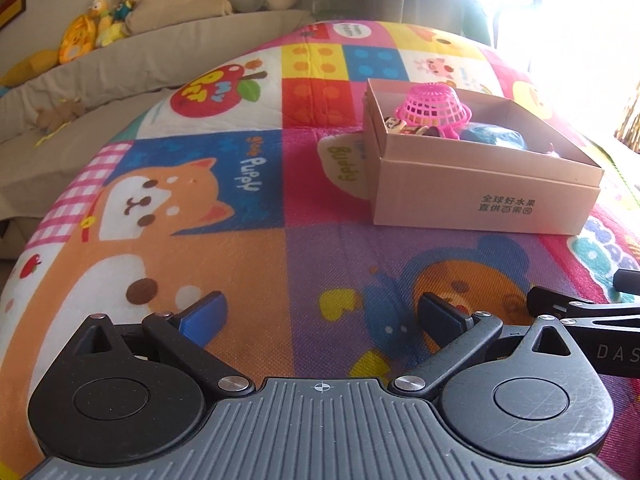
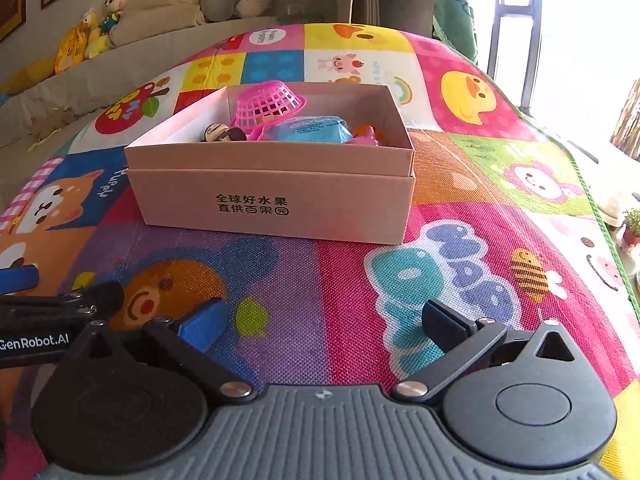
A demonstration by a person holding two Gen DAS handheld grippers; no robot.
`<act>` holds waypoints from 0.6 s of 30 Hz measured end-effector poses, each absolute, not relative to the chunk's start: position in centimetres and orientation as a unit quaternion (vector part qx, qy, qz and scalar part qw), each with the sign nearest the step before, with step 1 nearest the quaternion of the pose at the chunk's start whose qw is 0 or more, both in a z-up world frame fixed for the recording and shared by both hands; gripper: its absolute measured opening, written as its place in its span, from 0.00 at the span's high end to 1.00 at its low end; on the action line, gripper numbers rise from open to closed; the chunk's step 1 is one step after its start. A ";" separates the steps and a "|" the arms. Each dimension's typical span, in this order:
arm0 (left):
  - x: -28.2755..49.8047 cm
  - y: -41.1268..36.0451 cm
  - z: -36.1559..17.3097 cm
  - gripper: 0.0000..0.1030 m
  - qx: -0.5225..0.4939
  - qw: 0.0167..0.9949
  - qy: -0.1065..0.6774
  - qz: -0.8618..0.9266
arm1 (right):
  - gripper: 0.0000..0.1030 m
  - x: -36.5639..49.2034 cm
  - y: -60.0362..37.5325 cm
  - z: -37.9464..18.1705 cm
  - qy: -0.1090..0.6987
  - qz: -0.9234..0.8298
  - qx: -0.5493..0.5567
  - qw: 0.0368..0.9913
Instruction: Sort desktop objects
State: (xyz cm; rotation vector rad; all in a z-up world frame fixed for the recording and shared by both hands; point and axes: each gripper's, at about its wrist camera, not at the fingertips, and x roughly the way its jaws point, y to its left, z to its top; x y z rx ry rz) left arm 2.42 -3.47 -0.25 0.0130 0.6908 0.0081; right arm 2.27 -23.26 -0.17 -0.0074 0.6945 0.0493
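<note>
Bright cartoon animals cover the play mat [image 2: 460,208] that I am working on, and a sofa with plush toys [image 2: 100,24] sits at the back. On the mat stands a pink cardboard box [image 2: 272,200] with black writing on its front. All the small things seem to be inside it: a pink plastic basket [image 2: 268,106] turned upside down, a blue packet [image 2: 308,130], a little round-headed figure [image 2: 224,134], and something pink and orange in the right corner that I cannot make out well.

My left gripper [image 1: 320,312] hangs low over the mat, in front of the box and to its left. Its jaws are wide apart and hold nothing. My right gripper [image 2: 320,320] is also just in front of the box. Its jaws are as wide as they go, and nothing sits between them.

I see no loose things left on the mat near the box. So I think the sorting is nearly done or done. Next I would look around the mat for anything missed, and only then reach for it.
</note>
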 end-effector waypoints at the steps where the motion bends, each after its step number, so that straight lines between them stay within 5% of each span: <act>1: 2.4 -3.4 -0.3 0.00 0.005 0.941 0.339 0.004 | 0.00 2.2 -23.3 -0.2 0.340 0.023 -0.006 0.940; 18: 2.5 -3.4 -0.3 0.00 0.006 0.941 0.339 0.004 | 0.00 2.2 -23.3 -0.2 0.340 0.023 -0.005 0.940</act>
